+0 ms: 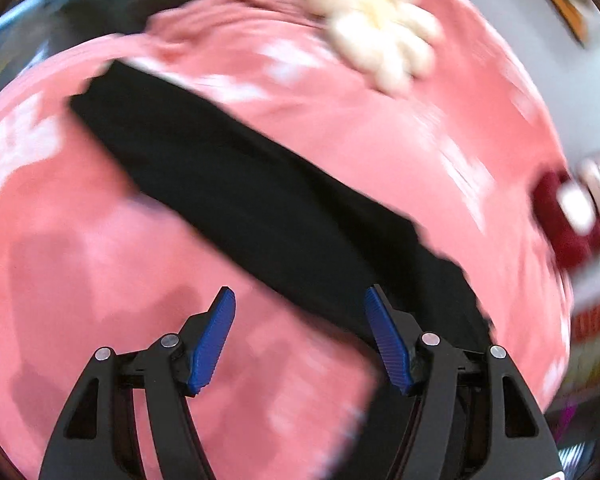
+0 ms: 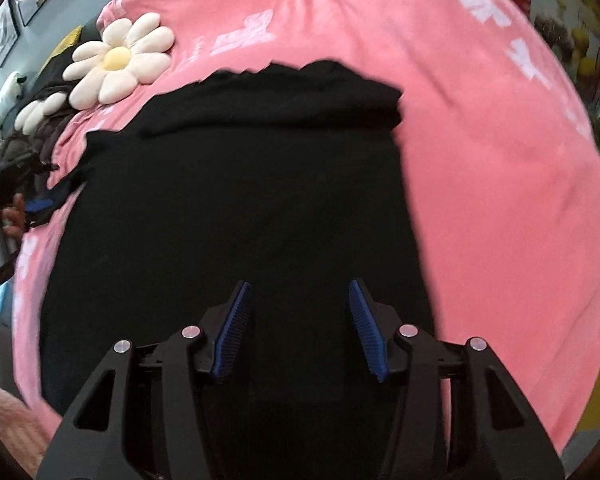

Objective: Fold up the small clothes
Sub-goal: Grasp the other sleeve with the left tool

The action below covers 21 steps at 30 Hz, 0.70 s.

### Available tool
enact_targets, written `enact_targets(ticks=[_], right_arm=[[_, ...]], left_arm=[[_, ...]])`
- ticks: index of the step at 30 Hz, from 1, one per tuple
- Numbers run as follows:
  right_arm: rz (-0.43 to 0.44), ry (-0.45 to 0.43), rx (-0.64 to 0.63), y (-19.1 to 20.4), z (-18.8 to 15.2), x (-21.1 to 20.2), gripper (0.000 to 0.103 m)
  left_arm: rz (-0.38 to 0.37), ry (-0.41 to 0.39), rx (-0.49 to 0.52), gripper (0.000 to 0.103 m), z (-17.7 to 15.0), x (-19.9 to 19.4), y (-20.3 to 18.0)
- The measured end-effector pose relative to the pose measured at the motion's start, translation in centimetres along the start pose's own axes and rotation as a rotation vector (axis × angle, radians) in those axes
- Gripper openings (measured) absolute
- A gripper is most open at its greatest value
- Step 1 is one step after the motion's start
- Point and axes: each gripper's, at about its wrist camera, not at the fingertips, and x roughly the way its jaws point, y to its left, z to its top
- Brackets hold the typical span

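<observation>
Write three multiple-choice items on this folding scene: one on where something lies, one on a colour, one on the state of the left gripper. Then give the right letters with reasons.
1. Where does the black garment lie?
A. On the pink cover
B. In a basket
C. On a bare wooden floor

2. What colour is the middle of the flower cushion?
A. Red
B. Yellow
C. Blue

3. How does the left gripper stand?
A. Shut on the garment
B. Shut on nothing
C. Open, with nothing pinched

Answers:
1 A: pink fabric shows around the garment in both views.
2 B: the right wrist view shows a yellow centre within cream petals.
3 C: its blue fingers stand well apart, with a clear gap between them.
</observation>
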Motion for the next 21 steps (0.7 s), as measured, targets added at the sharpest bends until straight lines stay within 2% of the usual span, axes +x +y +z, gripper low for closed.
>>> enact_targets(ticks=[4, 6, 9, 10, 11, 12, 13, 15, 17, 19, 21], right_arm=[[0.032, 0.046, -0.05, 3.2, -1.6, -0.3, 0.05], [0.032, 0.059, -0.093, 4.7, -2.4, -0.5, 0.053], [0.036, 0.078, -0.121, 5.9, -2.9, -0.3, 0.055], [0.036, 0.087, -0.121, 6.3, -3.0, 0.0, 0.055], [0.04, 0.099, -0.12, 6.6, -3.2, 0.2, 0.055], [0.036, 0.102, -0.118, 6.8, -3.3, 0.2, 0.055], [0.036, 0.101, -0.116, 7.0, -3.4, 0.2, 0.055], [0.04, 0.098, -0.117, 7.2, -3.5, 0.0, 0.056], [0.042, 0.095, -0.111, 7.1, -3.5, 0.1, 0.056], [0.043, 0.091, -0.097, 6.8, -3.3, 0.1, 0.056], [0.04, 0.089, -0.079, 6.2, -3.1, 0.0, 0.056]], left_arm=[[0.122, -0.041, -0.087, 0.065, 4.3, 0.8, 5.5], [0.135, -0.023, -0.154, 0.065, 5.9, 1.5, 7.7], [0.095, 0.026, -0.237, 0.06, 7.2, 3.2, 9.5], [0.078, 0.032, -0.249, 0.039, 7.4, 3.5, 9.7], [0.058, 0.037, -0.252, 0.009, 7.6, 3.8, 9.6], [0.054, 0.042, -0.239, 0.002, 7.8, 4.0, 9.0], [0.052, 0.028, -0.215, 0.002, 8.0, 3.7, 7.7], [0.037, -0.027, -0.081, 0.002, 8.3, 2.4, 3.5], [0.001, -0.087, 0.162, 0.001, 7.4, -0.3, -3.5], [-0.104, -0.123, 0.357, 0.001, 4.7, -3.7, -10.7], [-0.211, -0.12, 0.494, 0.002, 1.4, -6.3, -16.3]])
